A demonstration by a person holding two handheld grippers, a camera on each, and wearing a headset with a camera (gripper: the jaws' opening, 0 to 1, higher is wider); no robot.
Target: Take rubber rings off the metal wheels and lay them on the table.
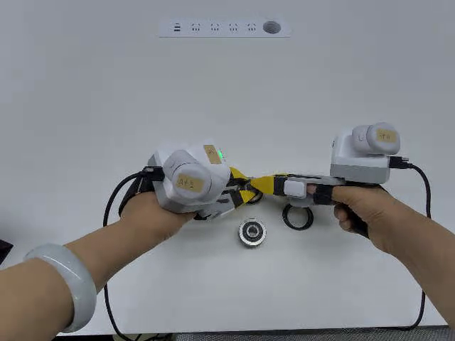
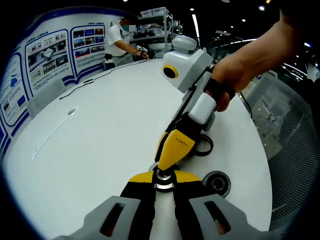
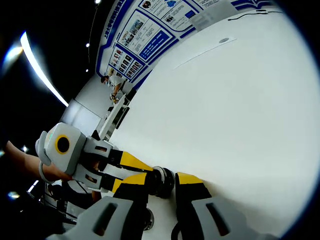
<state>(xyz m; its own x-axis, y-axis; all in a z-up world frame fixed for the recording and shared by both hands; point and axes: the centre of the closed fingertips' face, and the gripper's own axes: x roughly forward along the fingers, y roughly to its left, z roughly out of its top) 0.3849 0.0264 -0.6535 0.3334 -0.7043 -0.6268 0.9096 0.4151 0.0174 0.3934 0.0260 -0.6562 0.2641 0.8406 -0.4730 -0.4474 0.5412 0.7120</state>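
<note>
Both grippers meet on one small metal wheel (image 1: 254, 196) held just above the white table (image 1: 213, 114). My left gripper (image 2: 164, 176) is shut on this wheel (image 2: 164, 181), yellow tips on either side. My right gripper (image 3: 162, 181) comes in from the opposite side, shut on the black rubber ring (image 3: 169, 181) around the same wheel. In the head view the left gripper (image 1: 242, 186) is on the left and the right gripper (image 1: 259, 187) on the right. A loose black rubber ring (image 1: 297, 217) lies flat under the right gripper. A second wheel (image 1: 252, 232) stands on the table nearer me.
A white power strip (image 1: 224, 28) lies at the far side of the table. Black cables (image 1: 112, 206) trail from both grippers toward the front edge. A mesh chair back (image 2: 285, 115) stands beside the table, and a person (image 2: 117, 40) works far behind.
</note>
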